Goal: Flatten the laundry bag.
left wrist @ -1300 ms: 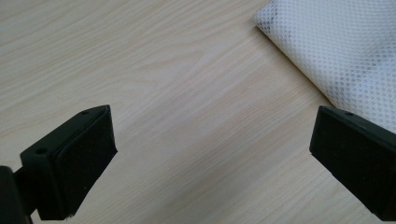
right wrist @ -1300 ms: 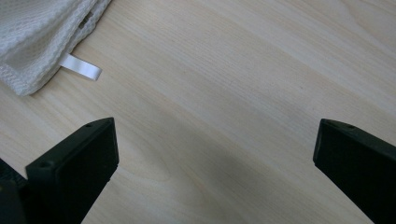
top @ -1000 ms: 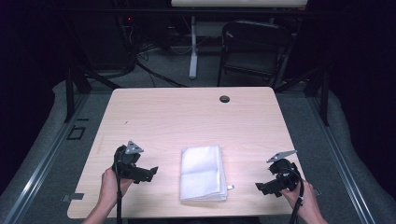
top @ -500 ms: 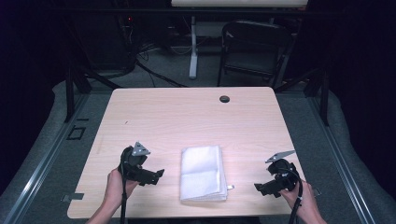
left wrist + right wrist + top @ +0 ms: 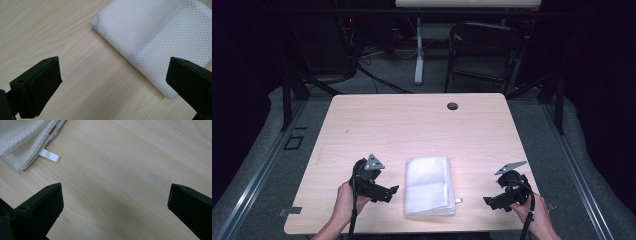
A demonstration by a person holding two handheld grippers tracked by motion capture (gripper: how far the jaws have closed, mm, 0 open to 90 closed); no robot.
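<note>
Left hand-held gripper: jaws wide apart, holding nothing, just left of the towel.
Towel: folded, white, flat near the desk's front edge.
Right hand-held gripper: jaws spread, holding nothing, apart from the towel.
Desk: pale wood.
Room: dark, chair behind.

- Folded cloth: white open-weave mesh fabric, matt, with a stitched hem.
- Its tag: smooth white ribbon, faintly glossy, probably satin.
- Counter: pale wood-grain top, smooth, low sheen.
- Left gripper and right gripper: matt black plastic.
</note>
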